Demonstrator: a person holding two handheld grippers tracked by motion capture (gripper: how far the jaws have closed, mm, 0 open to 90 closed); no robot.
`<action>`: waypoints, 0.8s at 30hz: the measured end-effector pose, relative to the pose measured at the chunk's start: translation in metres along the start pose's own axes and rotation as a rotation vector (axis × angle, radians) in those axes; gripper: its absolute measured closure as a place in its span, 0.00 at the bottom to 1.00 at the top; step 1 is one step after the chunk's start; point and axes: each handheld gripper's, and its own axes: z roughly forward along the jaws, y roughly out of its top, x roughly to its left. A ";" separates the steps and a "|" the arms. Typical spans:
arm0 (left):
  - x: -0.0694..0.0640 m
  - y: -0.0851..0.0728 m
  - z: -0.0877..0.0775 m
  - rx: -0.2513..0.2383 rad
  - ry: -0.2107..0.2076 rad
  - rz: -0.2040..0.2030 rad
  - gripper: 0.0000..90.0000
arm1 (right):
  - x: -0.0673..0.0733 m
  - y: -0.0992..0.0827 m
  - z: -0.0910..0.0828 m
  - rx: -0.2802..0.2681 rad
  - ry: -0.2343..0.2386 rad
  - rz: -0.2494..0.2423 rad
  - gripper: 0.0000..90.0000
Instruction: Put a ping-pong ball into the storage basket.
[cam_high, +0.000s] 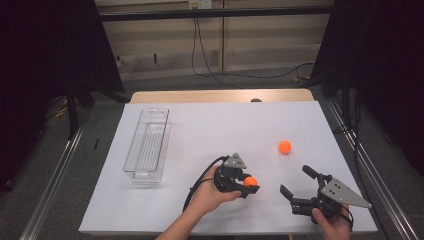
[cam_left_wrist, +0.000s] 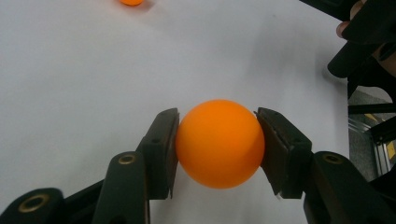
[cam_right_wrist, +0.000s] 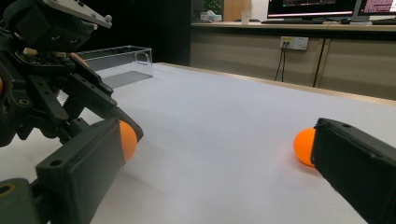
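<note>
My left gripper (cam_high: 251, 184) is shut on an orange ball (cam_high: 250, 181) just above the white table sheet. In the left gripper view both pads press the ball (cam_left_wrist: 218, 142) from either side. A second orange ball (cam_high: 285, 146) lies loose on the sheet, farther back and to the right. My right gripper (cam_high: 299, 182) stands open near the front right with nothing between its jaws. In the right gripper view the held ball (cam_right_wrist: 128, 139) peeks from behind the near jaw, and the loose ball (cam_right_wrist: 304, 145) sits by the other jaw.
A clear plastic tray (cam_high: 148, 145) stands empty at the left of the sheet (cam_high: 210, 130). The wooden table edge (cam_high: 220, 96) runs along the back. Metal frame rails (cam_high: 55, 170) flank both sides, and cables trail on the floor behind.
</note>
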 end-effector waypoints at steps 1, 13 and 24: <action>0.001 0.000 -0.001 -0.001 0.002 0.000 0.56 | 0.000 0.000 0.000 0.001 0.000 0.000 0.02; 0.008 -0.001 -0.010 -0.005 0.015 -0.022 0.56 | 0.000 0.000 0.000 0.001 0.000 0.001 0.02; 0.015 -0.002 -0.019 -0.012 0.027 -0.038 0.56 | 0.000 0.000 0.000 0.000 0.001 0.000 0.02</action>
